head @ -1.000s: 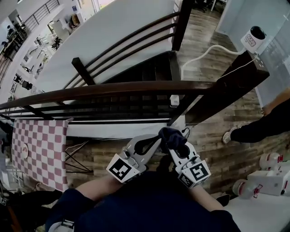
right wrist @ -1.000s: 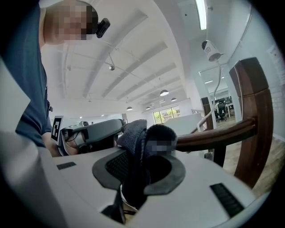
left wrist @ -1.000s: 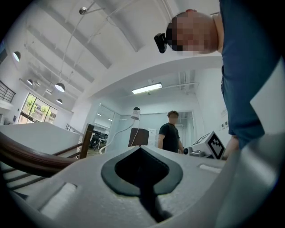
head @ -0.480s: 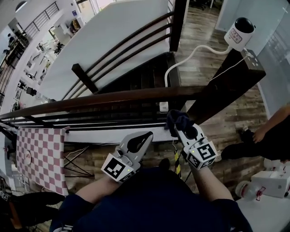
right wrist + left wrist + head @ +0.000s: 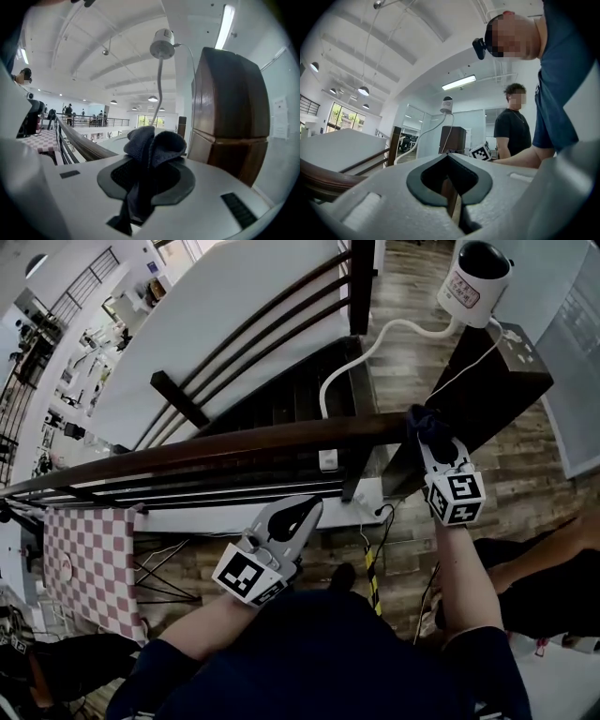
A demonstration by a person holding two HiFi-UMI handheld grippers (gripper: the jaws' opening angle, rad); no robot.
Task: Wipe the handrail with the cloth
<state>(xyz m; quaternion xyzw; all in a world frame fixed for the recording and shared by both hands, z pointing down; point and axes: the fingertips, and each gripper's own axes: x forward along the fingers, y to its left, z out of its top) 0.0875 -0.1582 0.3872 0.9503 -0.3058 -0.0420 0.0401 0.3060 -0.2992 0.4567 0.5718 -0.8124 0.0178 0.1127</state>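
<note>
Right tool (image 5: 429, 434) has carried the cloth (image 5: 421, 419) up to the handrail (image 5: 234, 442).

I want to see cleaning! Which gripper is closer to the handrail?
Right. The right gripper holds the cloth at the handrail; the left gripper is back by the person, apart.

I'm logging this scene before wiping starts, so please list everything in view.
handrail: one, dark brown wood, across the stairwell
cloth: one, dark blue, at the handrail's right end
post: one, dark brown, at the handrail's right end
camera: one, white, on a white stalk above the post
checked sheet: one, red and white, lower left below the handrail
bystander: one, black shirt, beyond the post
left hand-held gripper: grey, shut, empty
right hand-held gripper: grey, shut on the cloth
</note>
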